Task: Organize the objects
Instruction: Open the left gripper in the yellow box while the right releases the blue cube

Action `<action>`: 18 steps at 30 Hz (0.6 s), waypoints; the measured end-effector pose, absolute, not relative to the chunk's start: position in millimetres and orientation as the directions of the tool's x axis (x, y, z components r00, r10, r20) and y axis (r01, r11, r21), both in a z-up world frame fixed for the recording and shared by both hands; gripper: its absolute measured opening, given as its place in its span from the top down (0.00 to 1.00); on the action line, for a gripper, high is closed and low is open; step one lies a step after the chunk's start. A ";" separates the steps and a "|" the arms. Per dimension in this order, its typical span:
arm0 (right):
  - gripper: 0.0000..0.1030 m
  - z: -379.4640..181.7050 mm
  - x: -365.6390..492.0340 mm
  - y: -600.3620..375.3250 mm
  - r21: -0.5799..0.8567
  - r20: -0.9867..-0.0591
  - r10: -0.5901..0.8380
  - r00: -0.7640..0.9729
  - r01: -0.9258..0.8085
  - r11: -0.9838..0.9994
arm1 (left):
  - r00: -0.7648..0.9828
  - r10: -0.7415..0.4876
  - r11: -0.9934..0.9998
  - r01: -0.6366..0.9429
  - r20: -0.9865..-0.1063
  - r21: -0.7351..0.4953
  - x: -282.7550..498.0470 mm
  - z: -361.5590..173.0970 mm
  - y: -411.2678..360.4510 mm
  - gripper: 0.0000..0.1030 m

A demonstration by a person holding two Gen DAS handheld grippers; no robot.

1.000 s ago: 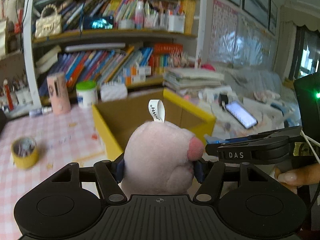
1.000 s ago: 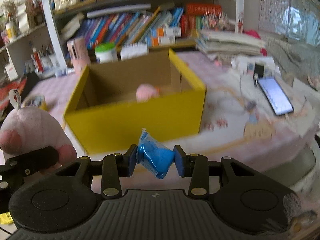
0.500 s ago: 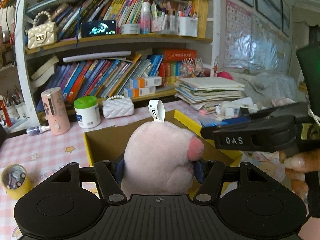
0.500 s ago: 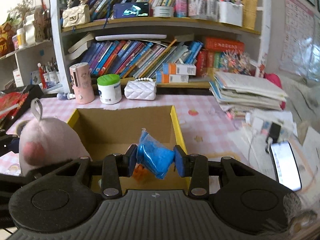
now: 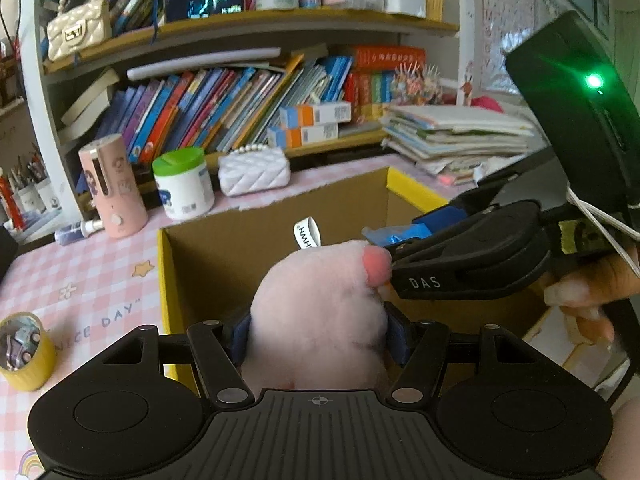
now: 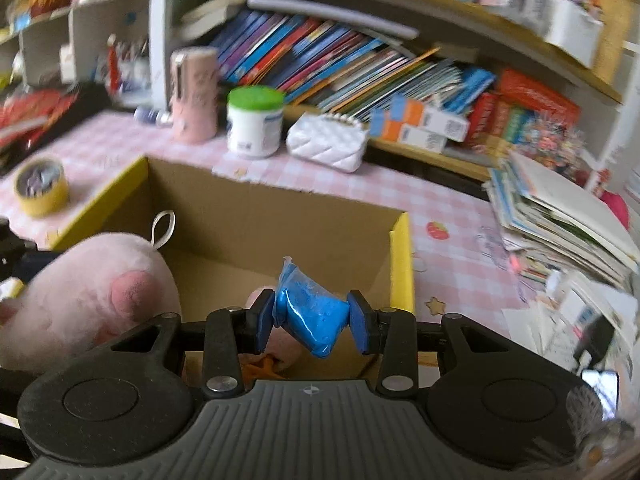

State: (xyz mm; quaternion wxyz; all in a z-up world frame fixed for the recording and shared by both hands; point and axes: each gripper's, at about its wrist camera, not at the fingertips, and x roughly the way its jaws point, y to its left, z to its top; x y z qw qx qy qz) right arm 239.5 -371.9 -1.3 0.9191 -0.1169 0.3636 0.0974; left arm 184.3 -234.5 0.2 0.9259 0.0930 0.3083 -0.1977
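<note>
My left gripper (image 5: 316, 330) is shut on a pink plush toy (image 5: 320, 312) with a white loop tag, held over the open yellow cardboard box (image 5: 168, 264). My right gripper (image 6: 312, 320) is shut on a small blue plastic packet (image 6: 310, 314), also held over the box (image 6: 402, 264). The plush (image 6: 88, 304) shows at the left of the right wrist view. The right gripper's body and the packet (image 5: 404, 234) show at the right of the left wrist view, close beside the plush. A pink and orange item (image 6: 280, 354) lies inside the box, mostly hidden.
A pink-checked tablecloth (image 5: 80, 280) covers the desk. Behind the box stand a pink cylinder (image 5: 112, 184), a green-lidded white jar (image 5: 184, 184) and a white quilted purse (image 5: 254, 170). A yellow tape roll (image 5: 24, 352) sits left. Bookshelves are behind; a paper stack (image 6: 560, 224) is right.
Both grippers have moved forward and over the box opening, still holding the plush and the blue packet. The right gripper now sits closer beside the plush.
</note>
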 end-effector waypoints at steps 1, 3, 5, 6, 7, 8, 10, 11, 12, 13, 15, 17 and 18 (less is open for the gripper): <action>0.65 -4.9 242.6 -370.5 -0.151 -0.701 0.095 0.706 -0.277 0.949 | 0.730 -0.304 0.905 0.422 -0.613 0.053 186.4 -2.3 -234.9 0.38; 0.65 -12.6 248.4 -367.5 -0.161 -0.727 0.098 0.680 -0.307 0.938 | 0.724 -0.287 0.907 0.417 -0.628 0.066 190.4 -8.0 -235.1 0.38; 0.65 -20.1 252.5 -365.1 -0.167 -0.754 0.095 0.650 -0.330 0.929 | 0.725 -0.275 0.908 0.411 -0.631 0.077 193.7 -12.1 -234.1 0.38; 0.64 -23.9 253.2 -363.1 -0.175 -0.763 0.093 0.640 -0.344 0.923 | 0.729 -0.267 0.910 0.406 -0.630 0.085 195.0 -13.2 -233.3 0.38; 0.65 -26.3 252.8 -360.1 -0.195 -0.767 0.088 0.636 -0.361 0.912 | 0.731 -0.262 0.910 0.405 -0.630 0.091 196.5 -13.7 -232.9 0.38; 0.65 -26.8 253.7 -358.9 -0.199 -0.775 0.083 0.627 -0.366 0.909 | 0.730 -0.260 0.909 0.405 -0.632 0.094 198.0 -14.3 -232.4 0.38; 0.65 -27.8 256.4 -359.8 -0.184 -0.790 0.084 0.607 -0.366 0.912 | 0.726 -0.266 0.906 0.413 -0.634 0.093 200.8 -15.0 -232.1 0.38; 0.65 -28.3 257.2 -360.0 -0.177 -0.797 0.083 0.598 -0.363 0.915 | 0.727 -0.266 0.901 0.420 -0.633 0.105 201.8 -15.0 -233.0 0.38; 0.65 -28.9 257.5 -359.7 -0.178 -0.802 0.073 0.593 -0.354 0.918 | 0.729 -0.266 0.894 0.431 -0.631 0.120 202.4 -15.4 -234.1 0.37; 0.65 -29.5 257.0 -359.0 -0.183 -0.802 0.063 0.594 -0.344 0.921 | 0.728 -0.266 0.888 0.440 -0.632 0.133 203.5 -16.0 -235.3 0.37; 0.65 -29.8 254.4 -357.9 -0.182 -0.806 0.044 0.590 -0.317 0.931 | 0.725 -0.266 0.880 0.452 -0.635 0.148 204.5 -16.8 -236.6 0.37; 0.65 -30.2 253.6 -359.7 -0.161 -0.809 0.051 0.586 -0.304 0.939 | 0.722 -0.270 0.880 0.454 -0.637 0.142 204.6 -16.9 -236.2 0.37; 0.65 -30.3 253.3 -359.9 -0.159 -0.809 0.052 0.585 -0.304 0.939 | 0.722 -0.270 0.880 0.454 -0.637 0.141 204.8 -17.0 -236.1 0.37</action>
